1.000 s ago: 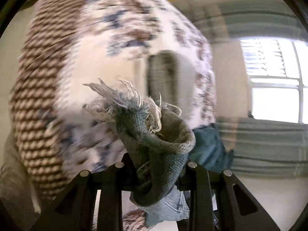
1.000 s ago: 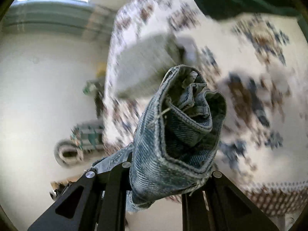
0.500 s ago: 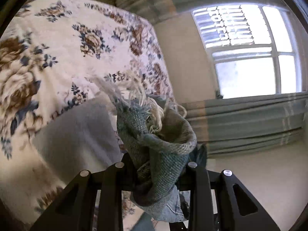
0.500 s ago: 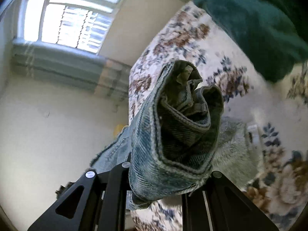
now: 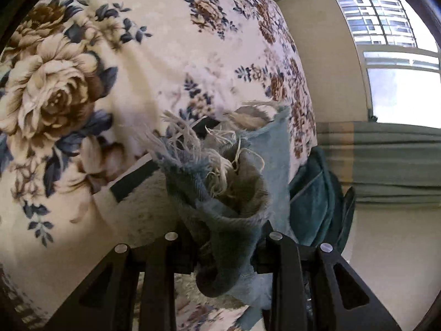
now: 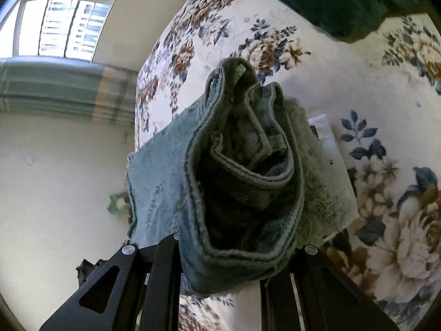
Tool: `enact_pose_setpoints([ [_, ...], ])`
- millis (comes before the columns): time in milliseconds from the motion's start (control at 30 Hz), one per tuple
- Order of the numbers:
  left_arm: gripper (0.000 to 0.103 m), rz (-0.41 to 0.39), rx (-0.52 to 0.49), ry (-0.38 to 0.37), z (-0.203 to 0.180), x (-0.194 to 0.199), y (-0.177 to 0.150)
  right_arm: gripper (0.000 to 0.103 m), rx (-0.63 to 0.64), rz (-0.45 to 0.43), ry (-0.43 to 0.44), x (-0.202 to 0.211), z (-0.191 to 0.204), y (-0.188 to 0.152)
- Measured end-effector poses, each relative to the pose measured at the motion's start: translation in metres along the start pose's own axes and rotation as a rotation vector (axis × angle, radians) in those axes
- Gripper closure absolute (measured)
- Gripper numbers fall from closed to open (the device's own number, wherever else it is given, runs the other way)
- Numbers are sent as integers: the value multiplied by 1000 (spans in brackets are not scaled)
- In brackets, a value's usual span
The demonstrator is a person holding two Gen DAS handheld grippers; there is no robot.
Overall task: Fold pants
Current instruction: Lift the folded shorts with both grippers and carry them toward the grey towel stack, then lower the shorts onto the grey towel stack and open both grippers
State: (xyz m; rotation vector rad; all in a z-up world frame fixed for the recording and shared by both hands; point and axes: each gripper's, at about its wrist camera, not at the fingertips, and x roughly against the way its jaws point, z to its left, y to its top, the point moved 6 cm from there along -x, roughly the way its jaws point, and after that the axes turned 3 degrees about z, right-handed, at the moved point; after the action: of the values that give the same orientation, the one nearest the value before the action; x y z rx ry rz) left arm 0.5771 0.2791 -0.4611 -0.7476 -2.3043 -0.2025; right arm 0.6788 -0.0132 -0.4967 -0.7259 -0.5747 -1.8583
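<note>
Bedspread (image 5: 171, 55) nearer; two tools, one jeans (image 6: 237, 193).

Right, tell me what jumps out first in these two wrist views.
In both views, bunched blue denim fills the centre: the left claw grips the frayed pants hem, the right claw a thick rolled pants edge. Behind lies a floral bedspread, with a dark green cloth at its edge.

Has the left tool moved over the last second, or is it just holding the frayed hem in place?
Yes. The left tool, shut on the frayed hem, swung: the window climbed toward the upper right, and the floral bedspread now fills the left side.
</note>
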Motion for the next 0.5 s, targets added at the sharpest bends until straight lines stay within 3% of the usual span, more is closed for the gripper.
enact_pose_setpoints([
  [67,78,6,-3,10,7,5,-1,85,15,27,-25,0,-3,-6],
  [167,75,27,-15,33,12,13,-5,74,32,58,-75,2,-3,-10],
  [233,73,39,-38,69,14,16,-5,62,44,69,-132,8,-4,-16],
  [267,72,43,-52,94,14,18,-7,52,48,67,-166,13,-5,-19],
  [367,70,32,-171,189,4,30,-12,28,70,39,-241,31,-4,-26],
  [467,69,3,-313,279,-12,46,-19,25,143,-10,-351,55,2,-34],
  [500,66,-12,-356,314,-16,52,-20,18,177,-28,-400,64,6,-38],
])
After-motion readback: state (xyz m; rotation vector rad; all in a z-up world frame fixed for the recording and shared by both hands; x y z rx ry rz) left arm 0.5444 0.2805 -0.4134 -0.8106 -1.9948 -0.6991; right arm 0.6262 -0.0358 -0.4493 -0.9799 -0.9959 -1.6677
